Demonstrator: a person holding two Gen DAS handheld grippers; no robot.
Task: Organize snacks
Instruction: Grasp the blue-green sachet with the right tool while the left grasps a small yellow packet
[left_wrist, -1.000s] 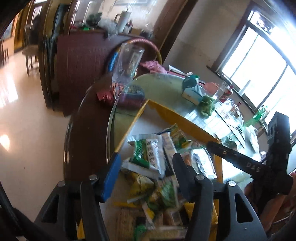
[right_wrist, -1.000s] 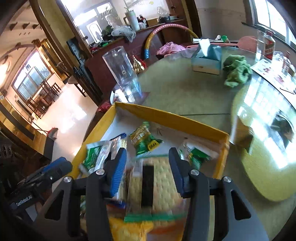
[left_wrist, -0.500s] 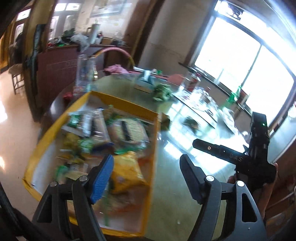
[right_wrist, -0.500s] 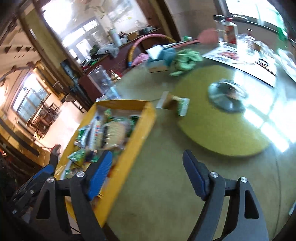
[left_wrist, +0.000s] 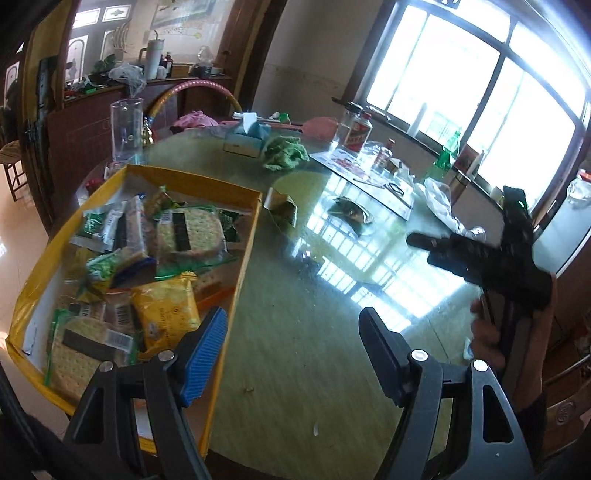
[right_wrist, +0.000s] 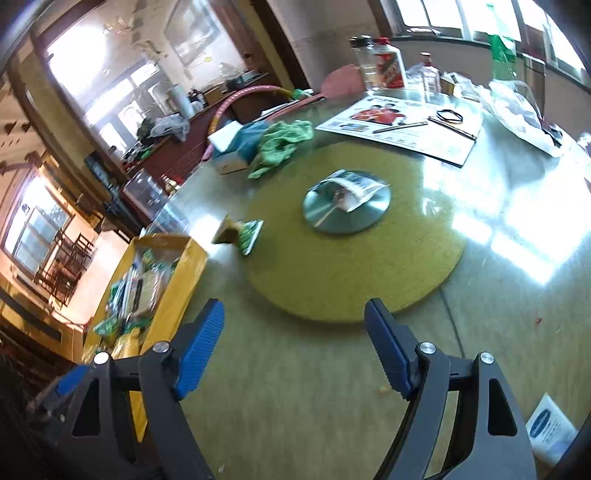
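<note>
A yellow box (left_wrist: 242, 258) at the table's left edge holds several snack packs: round cracker packs, a yellow pack (left_wrist: 166, 310) and green packets. My left gripper (left_wrist: 295, 332) hangs open over the box's right wall and the bare table, with nothing between its fingers. My right gripper (right_wrist: 293, 325) is open too, empty, above the table in front of the round green turntable (right_wrist: 354, 258). It shows in the left wrist view (left_wrist: 424, 243), held by a hand. A loose green-and-gold packet (right_wrist: 242, 232) lies beside the box (right_wrist: 177, 295). Another packet (right_wrist: 349, 190) rests on the turntable's metal hub.
Farther back on the table are a tissue box (left_wrist: 245, 138), a green cloth (left_wrist: 284, 153), a clear jug (left_wrist: 125, 129), bottles (right_wrist: 388, 66) and a printed sheet (right_wrist: 402, 125) with a pen. A white card (right_wrist: 550, 428) lies at the near right.
Both grippers have swung right, from over the snacks in the box to above the table. Their jaws stand wider than before. The cracker pack seen between the right fingers stays in the box.
</note>
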